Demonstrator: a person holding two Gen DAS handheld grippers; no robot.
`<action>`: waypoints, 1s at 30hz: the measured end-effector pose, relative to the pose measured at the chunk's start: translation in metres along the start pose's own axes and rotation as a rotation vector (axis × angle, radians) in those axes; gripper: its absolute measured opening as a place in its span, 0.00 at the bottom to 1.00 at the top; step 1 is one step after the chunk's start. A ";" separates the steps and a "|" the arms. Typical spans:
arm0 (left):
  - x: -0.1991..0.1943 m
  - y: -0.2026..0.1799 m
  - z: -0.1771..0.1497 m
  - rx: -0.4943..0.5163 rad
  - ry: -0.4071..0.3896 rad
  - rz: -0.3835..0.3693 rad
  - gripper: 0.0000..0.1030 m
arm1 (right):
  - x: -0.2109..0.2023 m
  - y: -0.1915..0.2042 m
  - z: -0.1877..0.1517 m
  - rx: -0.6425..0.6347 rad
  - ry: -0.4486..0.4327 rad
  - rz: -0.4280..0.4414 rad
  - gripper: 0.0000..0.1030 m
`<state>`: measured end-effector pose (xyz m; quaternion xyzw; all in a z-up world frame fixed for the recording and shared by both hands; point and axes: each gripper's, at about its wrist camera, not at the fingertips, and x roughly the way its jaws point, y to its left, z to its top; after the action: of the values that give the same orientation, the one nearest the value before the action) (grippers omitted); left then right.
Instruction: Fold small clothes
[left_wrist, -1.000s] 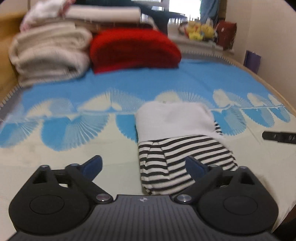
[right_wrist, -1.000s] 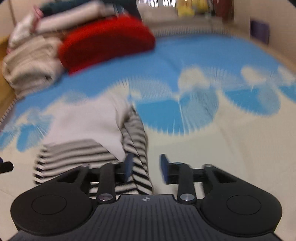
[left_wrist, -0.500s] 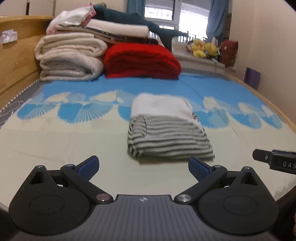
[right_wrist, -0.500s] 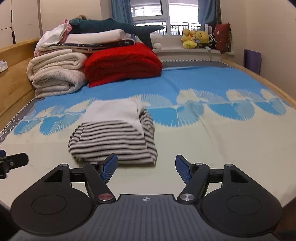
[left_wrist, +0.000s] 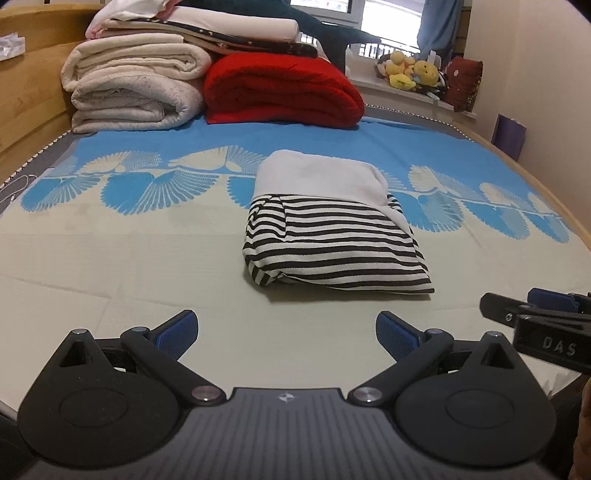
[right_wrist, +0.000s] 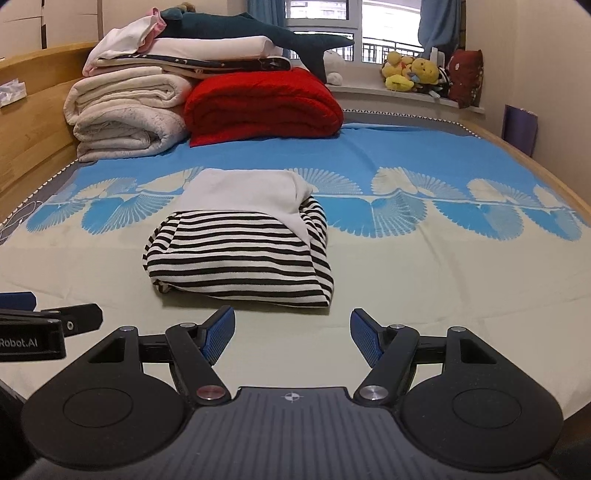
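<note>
A small garment (left_wrist: 332, 229), black-and-white striped with a plain white part at its far end, lies folded into a compact bundle on the bed. In the right wrist view the same garment (right_wrist: 240, 247) sits just ahead and slightly left. My left gripper (left_wrist: 286, 332) hovers open over the pale bedspread in front of the bundle, nothing between its blue pads. My right gripper (right_wrist: 292, 334) is also open and empty, a short way back from the garment's near edge. Each gripper's tip shows at the edge of the other's view.
A blue and cream patterned bedspread (left_wrist: 129, 251) covers the bed. Folded cream blankets (left_wrist: 133, 85) and a red blanket (left_wrist: 280, 92) are stacked at the far end. Plush toys (right_wrist: 413, 74) sit on the window sill. A wooden headboard (right_wrist: 33, 110) runs along the left.
Both grippers have pulled back from the garment toward the near bed edge. The right gripper's jaws have spread wide and let go of the striped fabric. The bundle lies still.
</note>
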<state>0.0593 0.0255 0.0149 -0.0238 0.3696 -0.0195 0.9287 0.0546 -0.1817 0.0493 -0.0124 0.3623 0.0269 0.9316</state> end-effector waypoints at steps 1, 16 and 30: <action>0.002 0.000 0.001 -0.002 0.001 -0.001 0.99 | 0.003 0.002 0.000 -0.003 0.002 0.000 0.69; 0.010 -0.010 0.000 0.015 -0.006 -0.010 0.99 | 0.018 0.016 0.001 -0.043 0.002 0.011 0.69; 0.011 -0.010 0.000 0.015 -0.005 -0.015 0.99 | 0.018 0.021 0.001 -0.061 -0.005 0.022 0.71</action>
<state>0.0672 0.0150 0.0081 -0.0196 0.3667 -0.0293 0.9297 0.0670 -0.1601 0.0382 -0.0370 0.3590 0.0483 0.9313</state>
